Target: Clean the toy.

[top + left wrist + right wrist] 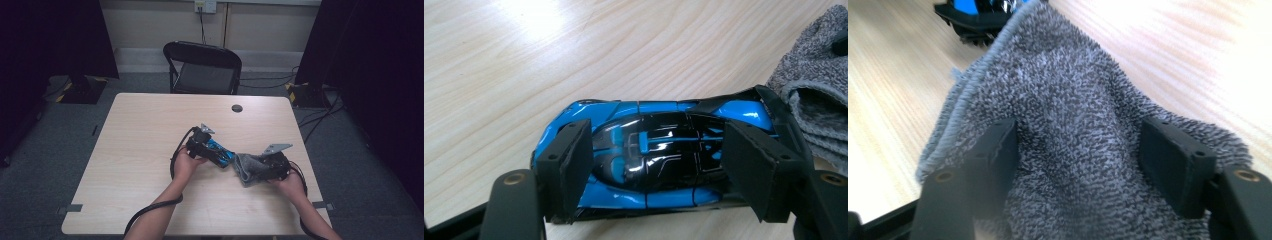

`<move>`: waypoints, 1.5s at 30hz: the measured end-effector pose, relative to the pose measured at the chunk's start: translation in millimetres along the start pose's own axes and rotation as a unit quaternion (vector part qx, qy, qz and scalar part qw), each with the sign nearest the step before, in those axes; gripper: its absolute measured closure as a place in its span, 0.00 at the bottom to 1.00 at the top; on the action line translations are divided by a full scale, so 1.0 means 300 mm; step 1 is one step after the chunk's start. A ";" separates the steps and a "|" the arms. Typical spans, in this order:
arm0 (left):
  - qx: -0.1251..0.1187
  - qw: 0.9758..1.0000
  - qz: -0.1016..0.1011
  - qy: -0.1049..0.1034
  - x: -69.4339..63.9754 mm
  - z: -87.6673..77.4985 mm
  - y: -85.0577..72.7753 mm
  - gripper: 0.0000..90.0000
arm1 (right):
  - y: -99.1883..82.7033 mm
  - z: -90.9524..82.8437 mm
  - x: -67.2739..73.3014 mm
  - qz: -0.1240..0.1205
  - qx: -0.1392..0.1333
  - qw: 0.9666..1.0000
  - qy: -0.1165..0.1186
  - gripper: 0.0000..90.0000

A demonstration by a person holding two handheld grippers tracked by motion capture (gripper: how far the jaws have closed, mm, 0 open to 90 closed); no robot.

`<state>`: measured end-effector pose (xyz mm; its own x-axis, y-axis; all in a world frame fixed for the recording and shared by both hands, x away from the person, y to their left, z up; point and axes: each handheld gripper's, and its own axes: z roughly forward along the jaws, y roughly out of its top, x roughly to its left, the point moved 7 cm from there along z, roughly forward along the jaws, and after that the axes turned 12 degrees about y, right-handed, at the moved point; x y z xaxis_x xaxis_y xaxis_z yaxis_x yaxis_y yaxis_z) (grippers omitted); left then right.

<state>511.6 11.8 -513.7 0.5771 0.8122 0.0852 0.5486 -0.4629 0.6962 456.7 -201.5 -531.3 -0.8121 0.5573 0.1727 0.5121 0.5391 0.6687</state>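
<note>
The tabletop (145, 145) is pale wood, with a black folding chair (202, 67) pushed near its far edge and a small dark round grommet (237, 108) set in the far part of the surface. Two bare forearms come in from the near edge and angle toward each other – the hands meet right of the middle.

The grey cloth (248, 167) lies bunched on the wood under the right hand, its near end touching the tail of the car (220, 152). The car is a blue and black toy, lying lengthwise across the left claw's (656, 160) mouth, wheels down on the wood.

The left hand (186, 162) grips its tool from the near side and points it away and to the right. Its jaws straddle the car's body – one pad by the nose, one by the rear – and they appear to press on the sides, holding it.

The right hand (290, 182) lies low behind its tool, aimed left at the car. The right claw (1080, 145) stands spread over the cloth, pads apart with the terry pile between them and not pinched.
</note>
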 end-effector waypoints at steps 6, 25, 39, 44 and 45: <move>-0.002 1.000 -0.015 -0.005 -0.004 0.017 -0.014 0.29 | -0.010 0.018 -0.001 -0.002 0.005 1.000 -0.007 0.35; 0.001 1.000 -0.012 -0.008 -0.006 0.035 -0.013 0.19 | 0.007 -0.010 -0.013 0.039 0.014 0.998 -0.045 0.85; -0.001 1.000 -0.013 -0.008 -0.008 0.035 -0.014 0.19 | 0.044 0.038 -0.005 0.042 0.039 0.997 -0.055 0.87; -0.001 1.000 -0.012 -0.006 -0.007 0.034 -0.015 0.19 | 0.063 0.061 0.036 0.029 0.054 0.997 -0.040 0.88; -0.002 1.000 -0.013 -0.006 -0.007 0.034 -0.015 0.19 | 0.063 0.065 0.045 0.027 0.055 0.997 -0.035 0.88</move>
<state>514.1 8.6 -524.3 0.5697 0.8197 0.0594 0.5614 -0.4410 0.7003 461.0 -171.6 -530.2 -0.7623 0.6289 0.1529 0.5859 0.5702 0.5758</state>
